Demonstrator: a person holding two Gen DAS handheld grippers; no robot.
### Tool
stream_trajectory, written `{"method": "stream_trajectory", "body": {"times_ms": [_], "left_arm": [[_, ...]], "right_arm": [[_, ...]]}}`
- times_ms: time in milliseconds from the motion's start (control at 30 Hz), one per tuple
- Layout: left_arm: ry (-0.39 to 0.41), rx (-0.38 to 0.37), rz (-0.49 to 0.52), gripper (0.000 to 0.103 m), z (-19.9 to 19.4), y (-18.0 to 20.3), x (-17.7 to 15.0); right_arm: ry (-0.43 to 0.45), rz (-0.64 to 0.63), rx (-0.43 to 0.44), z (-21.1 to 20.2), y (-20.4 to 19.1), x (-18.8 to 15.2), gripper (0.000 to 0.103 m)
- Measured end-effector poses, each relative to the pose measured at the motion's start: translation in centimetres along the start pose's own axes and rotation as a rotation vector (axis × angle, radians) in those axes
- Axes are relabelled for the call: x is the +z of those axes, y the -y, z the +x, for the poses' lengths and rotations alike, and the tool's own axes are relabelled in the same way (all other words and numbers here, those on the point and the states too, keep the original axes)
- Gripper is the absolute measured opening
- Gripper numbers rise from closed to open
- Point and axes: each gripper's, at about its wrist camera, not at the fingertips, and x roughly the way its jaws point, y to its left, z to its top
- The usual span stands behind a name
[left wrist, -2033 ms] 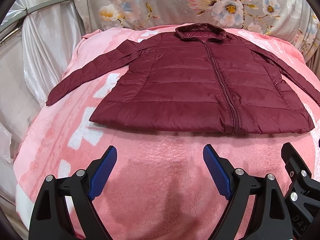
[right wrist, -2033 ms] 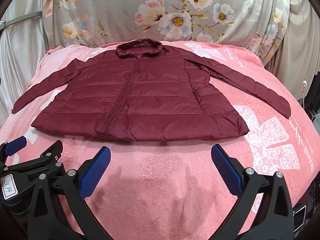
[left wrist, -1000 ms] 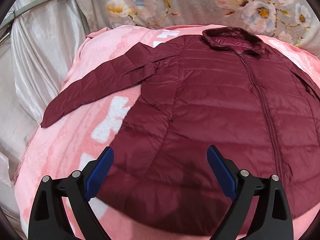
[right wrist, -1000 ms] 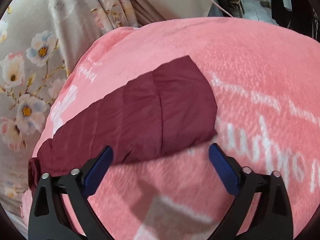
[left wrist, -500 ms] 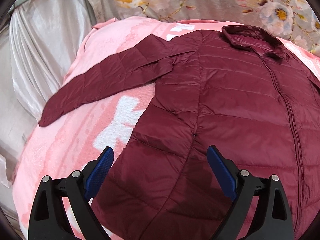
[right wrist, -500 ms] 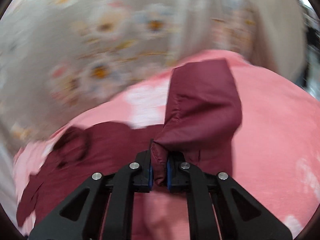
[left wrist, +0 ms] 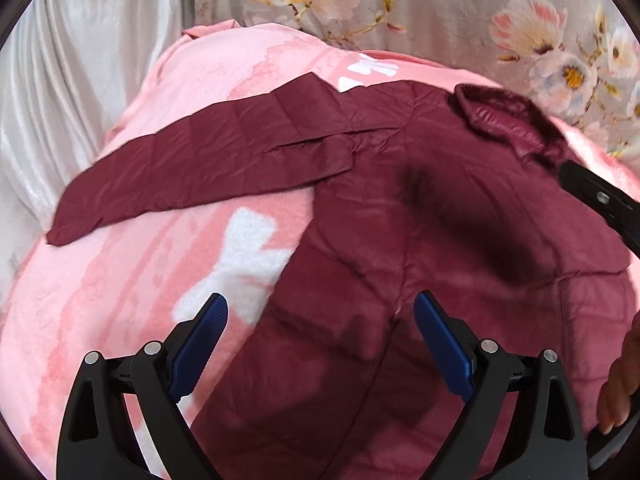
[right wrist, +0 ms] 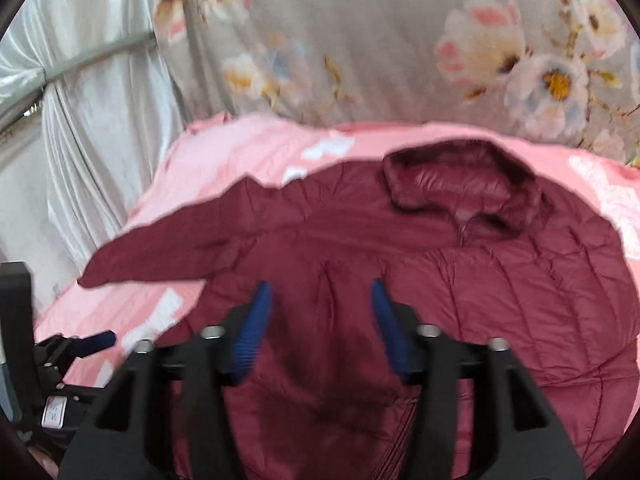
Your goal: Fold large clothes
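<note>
A maroon quilted jacket (left wrist: 420, 240) lies front up on a pink blanket (left wrist: 120, 280). Its left sleeve (left wrist: 192, 160) stretches out flat to the left. The right sleeve lies folded across the body (right wrist: 540, 300). My left gripper (left wrist: 320, 340) is open and empty, low over the jacket's left side edge. My right gripper (right wrist: 320, 320) is open and empty over the jacket's middle, below the collar (right wrist: 460, 184). The left gripper also shows in the right wrist view (right wrist: 80, 344), and part of the right gripper in the left wrist view (left wrist: 600, 204).
A floral cloth (right wrist: 360, 40) hangs behind the blanket. A shiny white curtain (left wrist: 60, 80) hangs at the left. A bare hand (left wrist: 620, 380) shows at the right edge of the left wrist view.
My right gripper carried the right sleeve over the jacket's body and let go; it is now open. My left gripper moved forward and left along the jacket's left side.
</note>
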Motion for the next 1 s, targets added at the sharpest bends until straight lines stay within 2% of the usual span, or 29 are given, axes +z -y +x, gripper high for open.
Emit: {"method": "stream_trajectory", "body": {"times_ms": [167, 333, 400, 467, 500, 533, 633, 700, 733, 833, 900, 933, 1000], "left_arm": [[-0.027, -0.167, -0.032, 0.092, 0.8, 1.6, 2.5], [-0.184, -0.325, -0.102, 0.092, 4.7, 4.5, 3.7], [-0.241, -0.346, -0.166, 0.092, 6.2, 4.8, 3.8], [-0.253, -0.347, -0.233, 0.088, 7.0, 4.9, 3.7], [-0.233, -0.335, -0.232, 0.078, 6.9, 5.2, 3.9], [-0.220, -0.335, -0.208, 0.056, 6.7, 5.6, 4.1], [-0.208, -0.311, -0.154, 0.018, 6.4, 6.4, 5.0], [-0.188, -0.292, -0.127, 0.000, 6.1, 6.6, 5.6], [-0.163, -0.288, -0.113, 0.000, 5.6, 6.4, 6.2], [-0.081, -0.246, -0.080, 0.000, 4.0, 5.9, 7.5], [-0.029, -0.203, -0.052, 0.000, 3.0, 5.3, 8.2], [-0.019, -0.190, -0.040, 0.000, 2.9, 5.1, 8.2], [-0.023, -0.172, -0.014, 0.000, 3.3, 5.2, 8.0]], "right_arm": [[0.041, 0.197, -0.058, -3.4, 6.9, 0.5, 0.062], [0.005, 0.413, -0.212, -5.6, 15.6, -2.8, 0.064], [-0.009, 0.513, -0.245, -6.1, 18.8, -4.4, 0.064], [-0.027, 0.617, -0.256, -6.3, 21.8, -6.0, 0.065], [-0.033, 0.655, -0.251, -6.3, 22.8, -6.5, 0.065], [-0.034, 0.710, -0.232, -6.2, 24.2, -7.3, 0.065], [-0.017, 0.790, -0.188, -5.8, 27.0, -8.1, 0.065], [-0.003, 0.792, -0.200, -5.3, 27.9, -7.5, 0.065], [0.000, 0.790, -0.213, -5.3, 28.0, -7.3, 0.064], [0.032, 0.812, -0.231, -4.7, 29.5, -6.0, 0.054], [0.034, 0.802, -0.247, -4.0, 30.2, -5.1, 0.030], [0.016, 0.785, -0.252, -3.6, 30.3, -4.7, 0.008], [0.019, 0.754, -0.250, -3.6, 29.7, -4.3, 0.002]]}}
